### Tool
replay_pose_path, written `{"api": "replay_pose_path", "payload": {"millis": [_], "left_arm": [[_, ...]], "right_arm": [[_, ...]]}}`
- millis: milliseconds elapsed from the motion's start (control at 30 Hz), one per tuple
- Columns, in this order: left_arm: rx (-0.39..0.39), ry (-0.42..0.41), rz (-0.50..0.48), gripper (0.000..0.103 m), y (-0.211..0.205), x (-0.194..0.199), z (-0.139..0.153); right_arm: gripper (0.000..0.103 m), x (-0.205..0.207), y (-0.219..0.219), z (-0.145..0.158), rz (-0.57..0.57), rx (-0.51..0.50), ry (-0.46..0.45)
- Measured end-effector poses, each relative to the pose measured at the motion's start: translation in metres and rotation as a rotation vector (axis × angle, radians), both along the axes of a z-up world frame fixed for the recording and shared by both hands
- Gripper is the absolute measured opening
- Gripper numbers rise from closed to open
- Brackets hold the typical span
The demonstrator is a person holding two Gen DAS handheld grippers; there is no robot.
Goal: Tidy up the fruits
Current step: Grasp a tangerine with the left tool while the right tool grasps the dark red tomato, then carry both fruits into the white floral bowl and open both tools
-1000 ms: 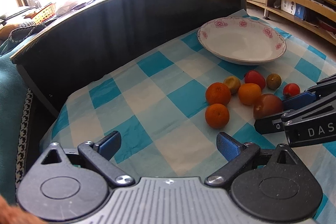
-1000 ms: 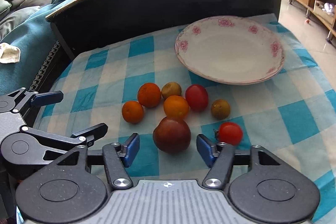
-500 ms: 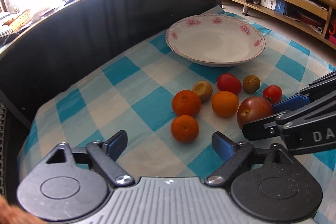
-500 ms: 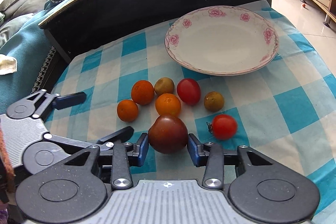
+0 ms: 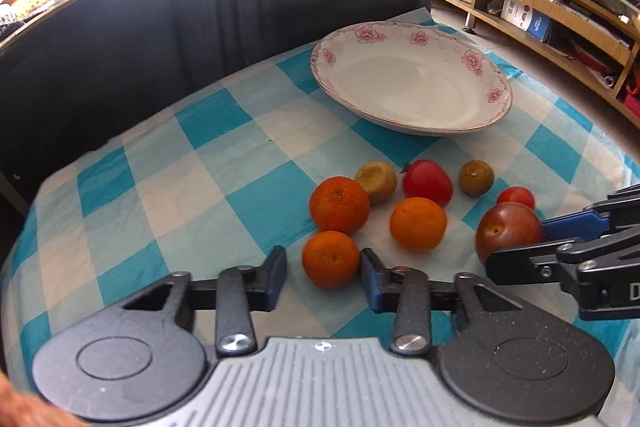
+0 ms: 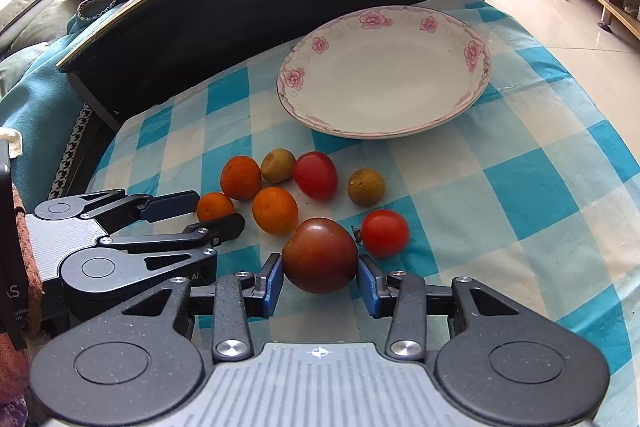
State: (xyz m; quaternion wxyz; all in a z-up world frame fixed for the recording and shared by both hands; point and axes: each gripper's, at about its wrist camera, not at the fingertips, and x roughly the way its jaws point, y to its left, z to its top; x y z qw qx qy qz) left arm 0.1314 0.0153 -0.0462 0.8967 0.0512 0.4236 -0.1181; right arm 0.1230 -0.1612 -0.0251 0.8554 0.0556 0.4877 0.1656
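Left gripper [image 5: 323, 277] narrowed since before, closing round small orange [image 5: 330, 259], right gripper [image 6: 319, 285] now clamps dark tomato [image 6: 319, 255], checked cloth [image 6: 540, 187], empty plate [image 6: 476, 67], shelving behind.

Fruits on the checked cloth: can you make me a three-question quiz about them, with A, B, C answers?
1. Which fruit sits in the right claw?
A. a dark tomato
B. a banana
C. a green apple

2. How many orange fruits are there?
A. one
B. three
C. six

3. How is the plate?
A. heaped with fruit
B. upside down
C. empty

Answers:
1 A: both blue pads press on its sides.
2 B: three sit close together in a cluster.
3 C: only bare white shows inside it.
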Motion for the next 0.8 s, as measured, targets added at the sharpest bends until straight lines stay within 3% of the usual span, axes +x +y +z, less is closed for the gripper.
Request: {"api": "replay_pose_path", "payload": {"millis": [33, 200, 467, 800], "left_arm": [[0.0, 0.0, -0.005, 0.039, 0.0, 0.0, 0.001], [0.0, 0.013, -0.015, 0.038, -0.001, -0.003, 0.004], [-0.067, -0.024, -0.028, 0.038, -0.005, -0.003, 0.026], [-0.109, -0.083, -0.023, 0.038, -0.026, 0.035, 0.044]], "right_arm": [[0.035, 0.0, 0.0, 0.001, 0.0, 0.0, 0.0], [0.035, 0.001, -0.001, 0.009, -0.004, 0.01, -0.016], [0.035, 0.008, -0.006, 0.023, -0.023, 0.024, -0.054], [0.036, 0.038, -0.012, 0.034, -0.073, 0.009, -0.116]]}}
